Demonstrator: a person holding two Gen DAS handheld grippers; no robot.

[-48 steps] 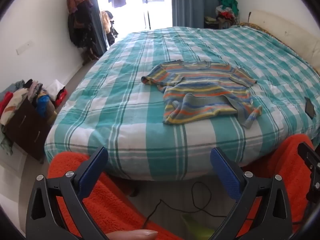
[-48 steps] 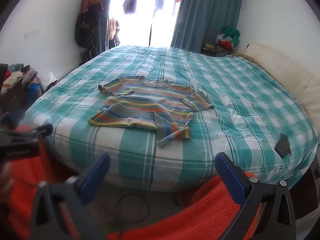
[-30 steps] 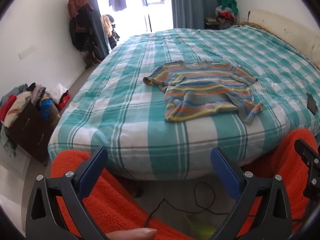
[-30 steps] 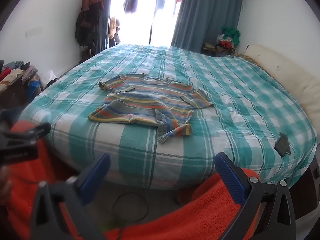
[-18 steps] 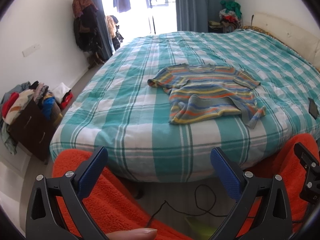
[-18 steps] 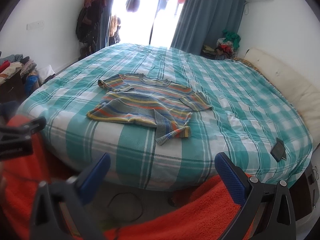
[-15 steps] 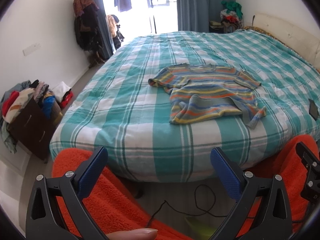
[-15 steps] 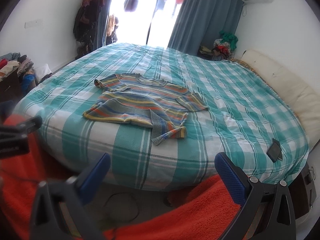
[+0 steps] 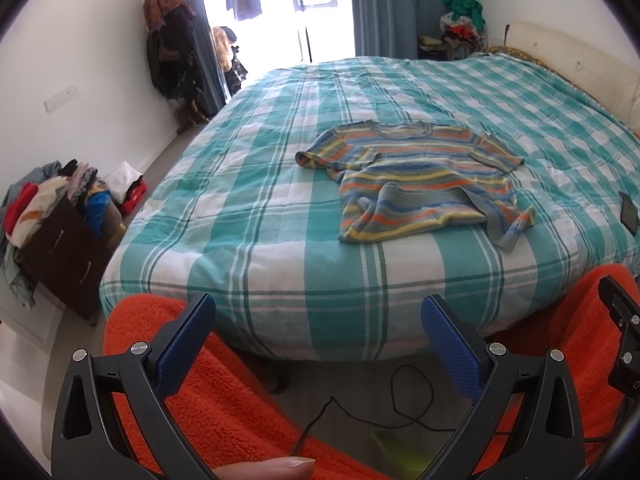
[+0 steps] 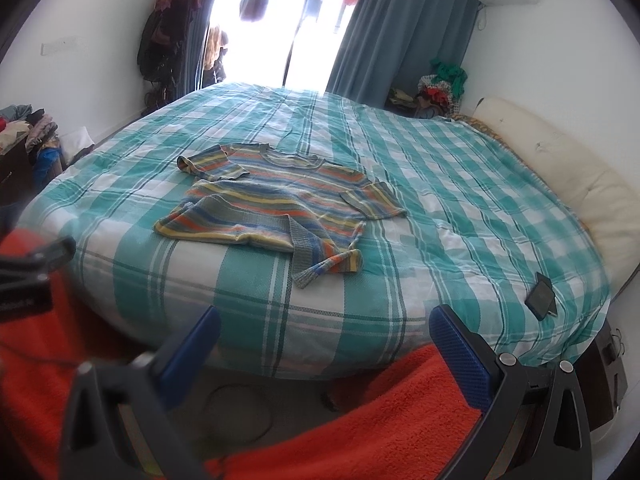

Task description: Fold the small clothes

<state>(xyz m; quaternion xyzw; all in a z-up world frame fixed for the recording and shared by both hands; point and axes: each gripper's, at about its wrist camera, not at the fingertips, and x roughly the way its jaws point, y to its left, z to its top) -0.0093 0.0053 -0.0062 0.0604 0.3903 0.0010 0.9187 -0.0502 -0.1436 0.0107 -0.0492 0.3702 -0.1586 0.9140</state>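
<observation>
1. Left gripper (image 9: 318, 322): hanging low at the foot of the bed, its blue-padded jaws standing wide apart and gripping nothing; a fingertip (image 9: 266, 469) is showing at the bottom edge of the left wrist view.
2. Right gripper (image 10: 326, 330): likewise sitting below the mattress edge, jaws spread wide and holding nothing.
3. Striped shirt (image 9: 416, 184): lying on the checked bedspread (image 9: 248, 200), near the foot edge and well apart from both grippers. Its neckline is pointing toward the window, the sleeves are lying out to either side, and part of the hem is lying turned up over the body, showing a grey ribbed band (image 10: 302, 246).
4. Orange fleece fabric (image 9: 224, 396): filling the foreground beneath both grippers, in front of the mattress.
5. Dark flat device (image 10: 541, 296): resting on the bedspread toward the right corner, apart from the shirt; what it is cannot be told.
6. Black cable (image 9: 400, 404): trailing over the floor under the bed edge.
7. Pile of clothes (image 9: 52, 196): sitting on a brown cabinet by the left wall.
</observation>
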